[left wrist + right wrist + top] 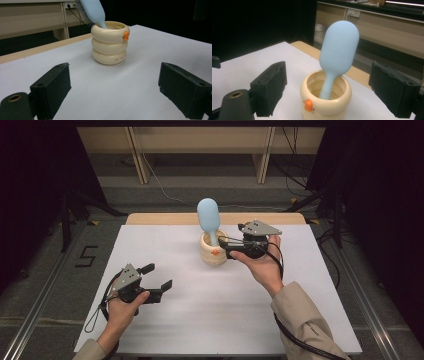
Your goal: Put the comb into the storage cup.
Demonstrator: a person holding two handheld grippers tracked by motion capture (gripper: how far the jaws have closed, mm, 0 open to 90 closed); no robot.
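Both grippers' jaws gape empty; cream holder's small red lettering is unreadable.

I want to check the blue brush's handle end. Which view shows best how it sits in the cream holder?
The right gripper view: it looks down into the cream holder, so the blue brush shows from head to handle. The left gripper view shows the brush cut off at the top, with bristles visible. The high view shows it small, leaning.
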